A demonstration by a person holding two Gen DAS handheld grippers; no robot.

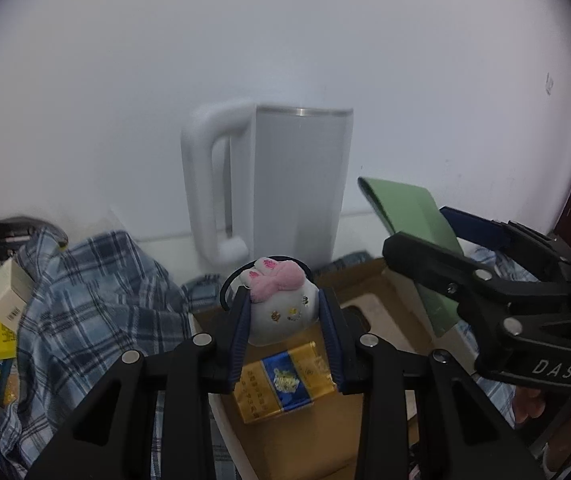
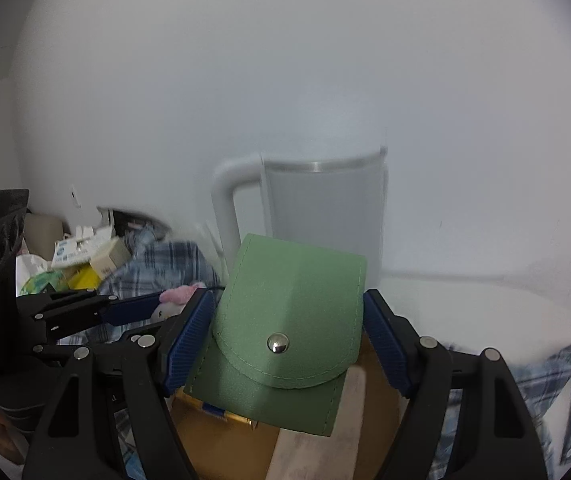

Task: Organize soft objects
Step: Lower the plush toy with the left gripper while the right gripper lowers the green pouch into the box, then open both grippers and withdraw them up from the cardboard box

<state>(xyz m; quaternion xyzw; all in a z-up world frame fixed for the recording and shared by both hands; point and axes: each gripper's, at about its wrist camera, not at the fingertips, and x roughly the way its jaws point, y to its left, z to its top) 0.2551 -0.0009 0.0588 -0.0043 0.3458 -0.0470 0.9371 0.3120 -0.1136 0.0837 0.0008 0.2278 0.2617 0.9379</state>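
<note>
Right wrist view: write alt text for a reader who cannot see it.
The right hand-held gripper grips a green snap pouch over a cardboard box. Behind it a white jug stands against a white wall. At left, the left hand-held gripper holds a small plush near a plaid cloth.

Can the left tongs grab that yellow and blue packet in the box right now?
Probably not: the left tongs are shut on the plush toy, which hangs right above the packet in the cardboard box.
</note>
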